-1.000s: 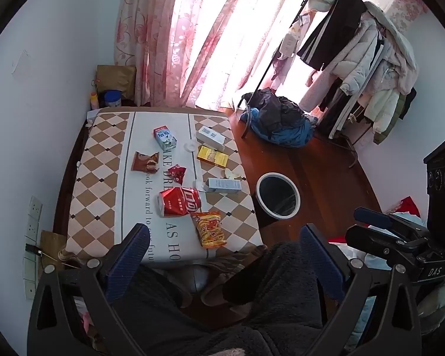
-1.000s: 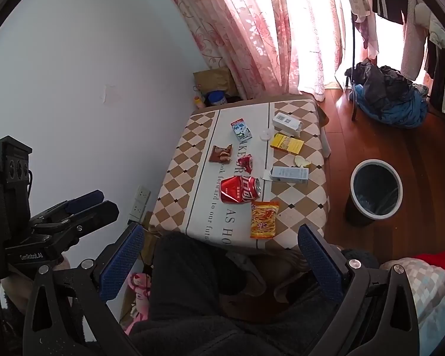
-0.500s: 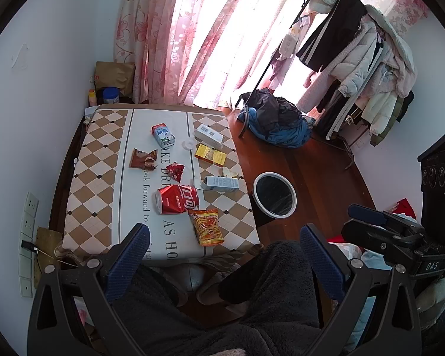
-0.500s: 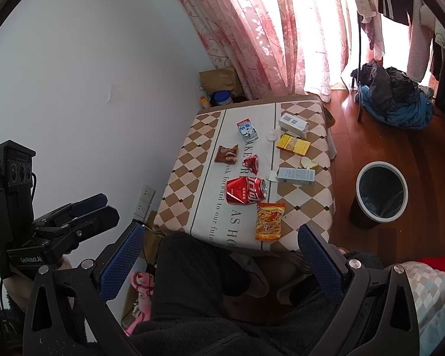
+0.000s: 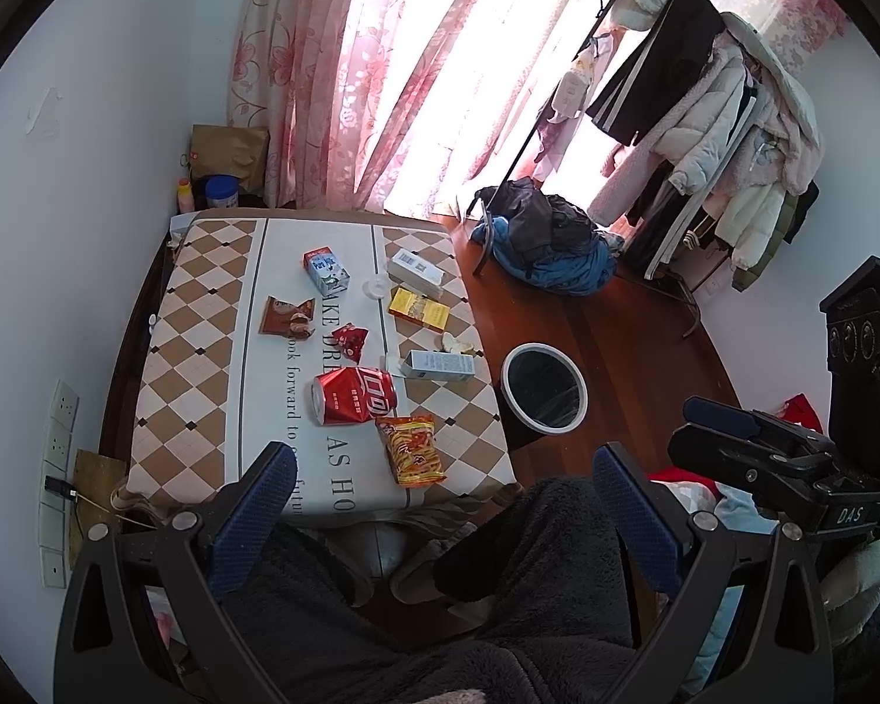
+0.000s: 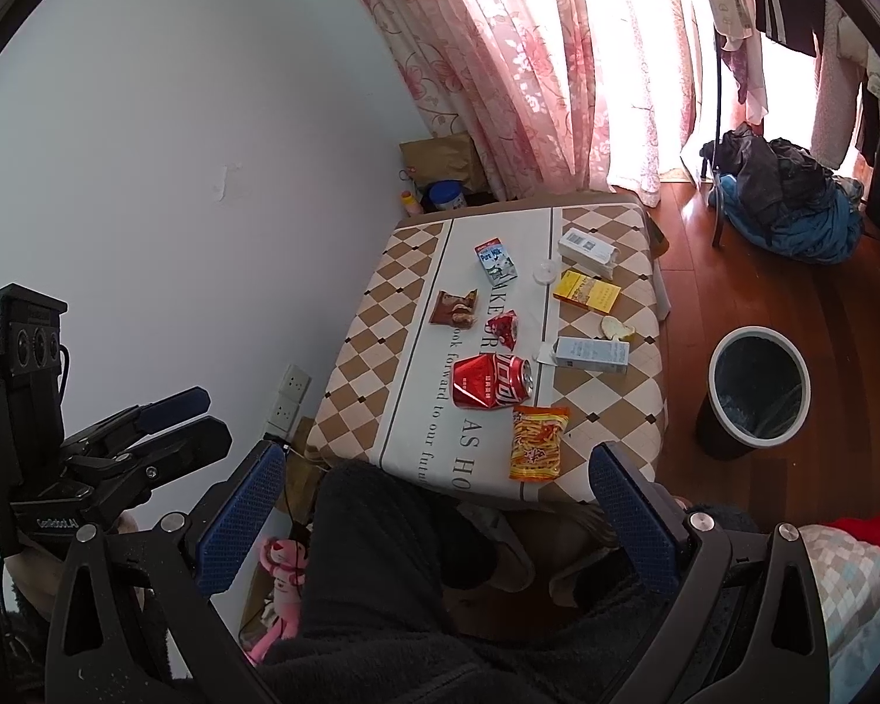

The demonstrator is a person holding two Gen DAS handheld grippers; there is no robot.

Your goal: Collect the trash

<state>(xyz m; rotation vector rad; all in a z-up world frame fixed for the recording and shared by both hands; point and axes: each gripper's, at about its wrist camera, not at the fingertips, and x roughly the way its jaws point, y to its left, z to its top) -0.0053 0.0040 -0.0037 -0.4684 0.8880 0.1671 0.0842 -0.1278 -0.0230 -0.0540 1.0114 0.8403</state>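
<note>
Trash (image 5: 355, 396) lies on table, well beyond both open jaws.

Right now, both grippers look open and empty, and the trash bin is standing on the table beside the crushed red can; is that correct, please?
Not quite. The trash bin stands on the wooden floor beside the table, not on it, as the right wrist view shows. The rest holds: the crushed red can lies on the table, and the left gripper and right gripper are open and empty.
</note>
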